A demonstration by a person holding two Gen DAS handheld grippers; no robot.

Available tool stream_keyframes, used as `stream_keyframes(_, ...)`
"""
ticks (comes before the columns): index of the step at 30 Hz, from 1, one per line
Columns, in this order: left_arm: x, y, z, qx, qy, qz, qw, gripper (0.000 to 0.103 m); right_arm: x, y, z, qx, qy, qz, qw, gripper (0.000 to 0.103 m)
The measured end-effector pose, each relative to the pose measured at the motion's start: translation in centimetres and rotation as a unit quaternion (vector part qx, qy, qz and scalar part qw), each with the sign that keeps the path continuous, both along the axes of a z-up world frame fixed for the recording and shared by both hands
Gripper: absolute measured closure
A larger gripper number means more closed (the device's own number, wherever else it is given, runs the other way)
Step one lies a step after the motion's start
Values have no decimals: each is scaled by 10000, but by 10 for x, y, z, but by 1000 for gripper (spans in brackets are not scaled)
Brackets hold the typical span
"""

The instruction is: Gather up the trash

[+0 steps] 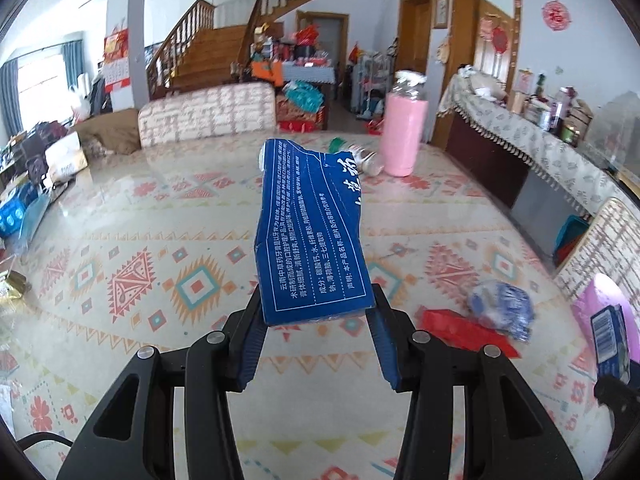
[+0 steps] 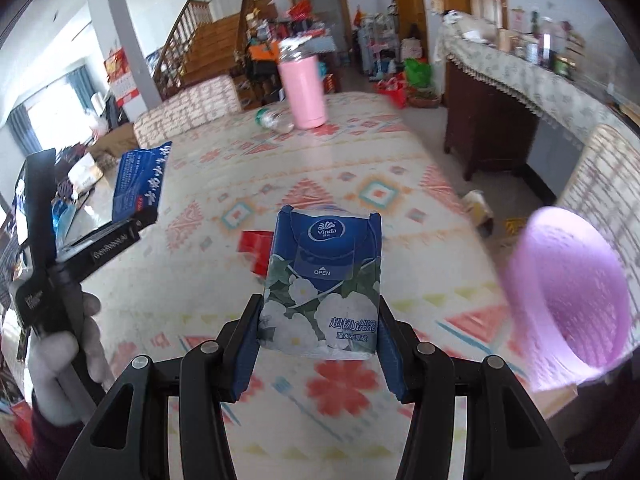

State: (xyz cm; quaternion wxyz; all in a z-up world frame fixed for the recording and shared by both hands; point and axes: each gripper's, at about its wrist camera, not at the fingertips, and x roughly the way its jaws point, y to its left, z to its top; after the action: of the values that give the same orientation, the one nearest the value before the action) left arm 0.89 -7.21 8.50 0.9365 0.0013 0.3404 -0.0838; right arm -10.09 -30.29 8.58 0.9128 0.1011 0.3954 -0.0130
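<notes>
You are carrying both loads over table (image 2: 400,168) toward purple bin (image 2: 568,292). Left tool (image 1: 316,312) clamping one blue box (image 1: 312,232); right tool (image 2: 318,336) clamping one tissue pack (image 2: 320,280). Keeping grips firm, releasing only above bin mouth. Remaining: one bottle (image 2: 274,119), one red piece (image 2: 256,250).

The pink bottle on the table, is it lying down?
No, the pink bottle stands upright on the table; a clear bottle lies beside it.
</notes>
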Motion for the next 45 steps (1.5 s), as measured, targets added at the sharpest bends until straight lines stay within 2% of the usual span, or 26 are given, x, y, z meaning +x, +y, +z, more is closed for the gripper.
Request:
stream_keyframes(3,-22,-7,7,-45,49,-143,9999,56,-20,-16,3,50,-186,-149,9997,47)
stream_keyframes(8,-60,-28,15,404,-13,-235,9989,56,-39,-24,3,82,-381,-163,9991,47)
stream_keyframes(17,-97,-48,16,773,-11,-171,9969,56,-57,-30,-6,92,-591,-109,9982,47)
stream_keyframes(40,-110,-99,7,1139,48,-480,9923,56,-77,-69,-18,128,-719,-369,9966,47)
stream_keyframes(43,-105,-97,3,1022,206,-515,9932,56,-77,-69,-20,138,-704,-331,9969,47)
stream_keyframes(45,-97,-85,0,802,400,-464,9949,56,-76,-70,-22,153,-677,-299,9971,47)
